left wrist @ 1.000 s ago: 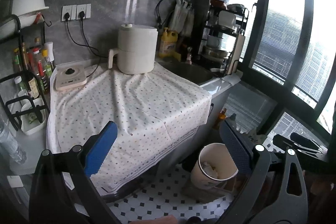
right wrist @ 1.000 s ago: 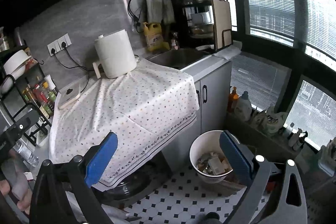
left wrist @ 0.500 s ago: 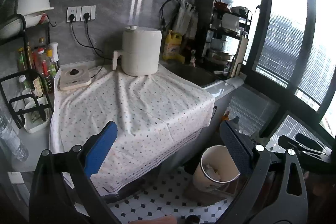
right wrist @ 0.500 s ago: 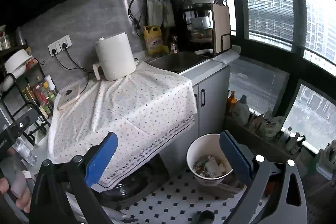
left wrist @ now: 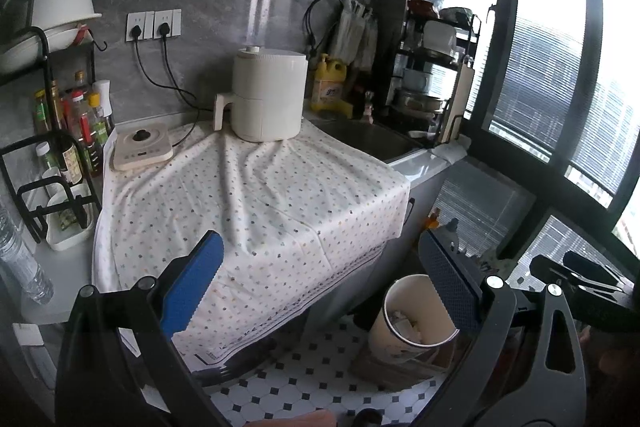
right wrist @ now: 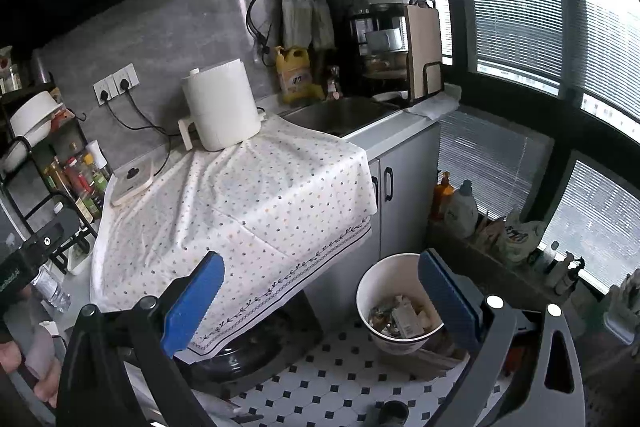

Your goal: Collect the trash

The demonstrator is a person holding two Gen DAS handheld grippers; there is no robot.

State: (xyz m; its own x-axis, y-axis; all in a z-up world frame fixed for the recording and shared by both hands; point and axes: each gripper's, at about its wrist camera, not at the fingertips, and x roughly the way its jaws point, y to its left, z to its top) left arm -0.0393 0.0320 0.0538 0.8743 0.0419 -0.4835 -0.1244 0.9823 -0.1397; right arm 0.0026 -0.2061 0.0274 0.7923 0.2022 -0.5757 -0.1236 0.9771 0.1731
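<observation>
A white trash bin (right wrist: 380,285) stands on the tiled floor beside the counter and holds scraps of paper and packaging (right wrist: 402,315). It also shows in the left wrist view (left wrist: 394,311), partly behind a finger. My left gripper (left wrist: 320,287) is open and empty, held high above the spotted cloth's front edge. My right gripper (right wrist: 320,291) is open and empty, above the floor to the left of the bin. The spotted cloth (left wrist: 256,195) covers the counter and bears no loose trash that I can see.
A white air fryer (left wrist: 268,95) and a small flat appliance (left wrist: 140,147) sit at the back of the cloth. A sink (right wrist: 344,113), dish rack and yellow bottle (right wrist: 296,73) are to the right. Bottles line the window ledge (right wrist: 460,207). A spice rack (left wrist: 68,131) stands left.
Both grippers have drawn back and risen a little, so the counter and bin look slightly farther off. Both stay open and empty.
</observation>
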